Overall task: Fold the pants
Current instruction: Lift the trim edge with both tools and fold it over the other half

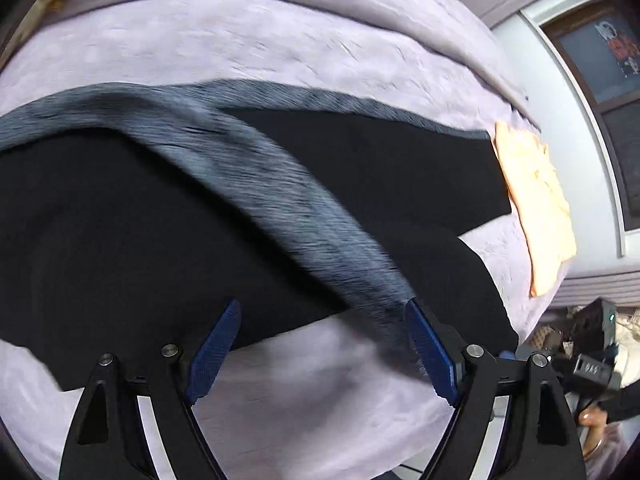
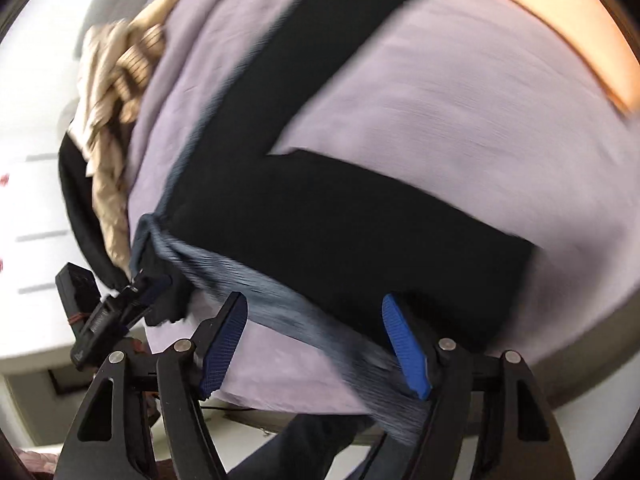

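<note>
Black pants [image 1: 120,240] with a grey heathered waistband [image 1: 280,184] lie spread on a lilac bedsheet [image 1: 240,40]. In the right wrist view the two legs [image 2: 340,216] form an L shape, with the waistband [image 2: 280,296] at the near edge. My left gripper [image 1: 320,344] is open, its blue pads wide apart, just short of the waistband end. It also shows in the right wrist view [image 2: 156,284], at the waistband's left corner. My right gripper [image 2: 316,340] is open, with the waistband passing between its pads [image 2: 404,348]. Both views are motion-blurred.
A folded peach cloth [image 1: 536,208] lies at the bed's far right. A beige striped garment [image 2: 116,92] is heaped at the bed's left edge in the right wrist view. A window and white wall [image 1: 580,92] stand beyond the bed. A person's hand [image 1: 596,420] is at lower right.
</note>
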The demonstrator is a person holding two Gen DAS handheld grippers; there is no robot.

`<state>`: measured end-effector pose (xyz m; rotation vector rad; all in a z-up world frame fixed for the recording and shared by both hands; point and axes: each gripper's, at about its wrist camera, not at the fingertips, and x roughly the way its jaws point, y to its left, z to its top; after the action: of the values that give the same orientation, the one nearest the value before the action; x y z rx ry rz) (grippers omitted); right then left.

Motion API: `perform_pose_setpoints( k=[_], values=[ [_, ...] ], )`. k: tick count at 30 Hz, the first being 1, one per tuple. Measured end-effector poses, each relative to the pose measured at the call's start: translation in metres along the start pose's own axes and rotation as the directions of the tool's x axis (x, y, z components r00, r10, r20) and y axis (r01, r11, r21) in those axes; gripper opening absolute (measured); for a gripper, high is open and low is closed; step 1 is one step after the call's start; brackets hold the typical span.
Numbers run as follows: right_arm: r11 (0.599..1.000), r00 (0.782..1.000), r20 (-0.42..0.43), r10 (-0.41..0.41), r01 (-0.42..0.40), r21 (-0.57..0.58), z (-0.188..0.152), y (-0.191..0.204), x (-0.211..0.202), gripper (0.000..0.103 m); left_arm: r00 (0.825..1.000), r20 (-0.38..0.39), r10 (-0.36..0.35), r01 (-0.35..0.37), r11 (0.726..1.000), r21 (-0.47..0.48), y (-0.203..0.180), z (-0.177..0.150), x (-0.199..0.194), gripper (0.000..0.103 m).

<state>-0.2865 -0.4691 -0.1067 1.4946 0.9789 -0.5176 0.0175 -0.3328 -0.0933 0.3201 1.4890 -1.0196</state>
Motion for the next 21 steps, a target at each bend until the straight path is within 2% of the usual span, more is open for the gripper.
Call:
perform_pose_setpoints(
  k=[3,5,8,10,11,12,13,14,15,16,19,21],
  values=[
    [0.998,1.000,-0.015,0.019,-0.018,0.067,-0.008,-0.035,-0.007,0.066,0.999,-0.038,0.014,-0.013,1.000,0.018,-0.022,0.003,0.016,0.085],
    [0.992,0.994,-0.076,0.075,-0.066,0.111,-0.015,-0.050,0.001,0.066,0.998,-0.051,0.032,-0.030,0.999,0.041,-0.031,0.005,0.023,0.085],
    [0.976,0.972,-0.167,0.167,-0.139,0.168,-0.032,-0.062,0.016,0.063,0.997,-0.066,0.046,-0.043,0.998,0.051,-0.037,0.004,0.031,0.085],
    [0.958,0.953,-0.195,0.234,-0.192,0.211,-0.041,-0.068,0.024,0.058,0.996,-0.074,0.047,-0.045,0.998,0.039,-0.040,0.003,0.035,0.085],
    [0.948,0.944,-0.198,0.264,-0.215,0.236,-0.044,-0.072,0.028,0.047,0.996,-0.076,0.049,-0.046,0.998,0.032,-0.041,0.002,0.037,0.085],
    [0.944,0.944,-0.190,0.269,-0.219,0.249,-0.046,-0.072,0.030,0.026,0.996,-0.076,0.053,-0.052,0.998,0.026,-0.041,0.002,0.039,0.085],
    [0.941,0.946,-0.174,0.274,-0.225,0.254,-0.044,-0.067,0.030,0.016,0.996,-0.072,0.061,-0.060,0.998,0.019,-0.041,0.002,0.041,0.080],
    [0.937,0.946,-0.154,0.285,-0.241,0.254,-0.043,-0.066,0.027,0.011,0.995,-0.068,0.066,-0.065,0.998,0.014,-0.040,0.002,0.040,0.072],
    [0.932,0.944,-0.129,0.305,-0.268,0.244,-0.042,-0.067,0.017,0.010,0.996,-0.070,0.062,-0.061,0.998,0.007,-0.040,0.003,0.040,0.057],
    [0.928,0.939,-0.100,0.329,-0.301,0.221,-0.039,-0.061,0.005,0.010,0.996,-0.074,0.043,-0.044,0.999,-0.007,-0.039,0.005,0.039,0.050],
    [0.915,0.923,-0.030,0.383,-0.375,0.148,-0.012,-0.036,-0.024,0.010,0.999,-0.028,0.022,-0.022,0.999,-0.030,-0.046,0.018,0.027,0.050],
    [0.904,0.908,0.014,0.419,-0.419,0.080,0.019,-0.017,-0.044,0.010,1.000,0.020,0.020,-0.020,1.000,-0.024,-0.054,0.032,0.018,0.050]
  ],
)
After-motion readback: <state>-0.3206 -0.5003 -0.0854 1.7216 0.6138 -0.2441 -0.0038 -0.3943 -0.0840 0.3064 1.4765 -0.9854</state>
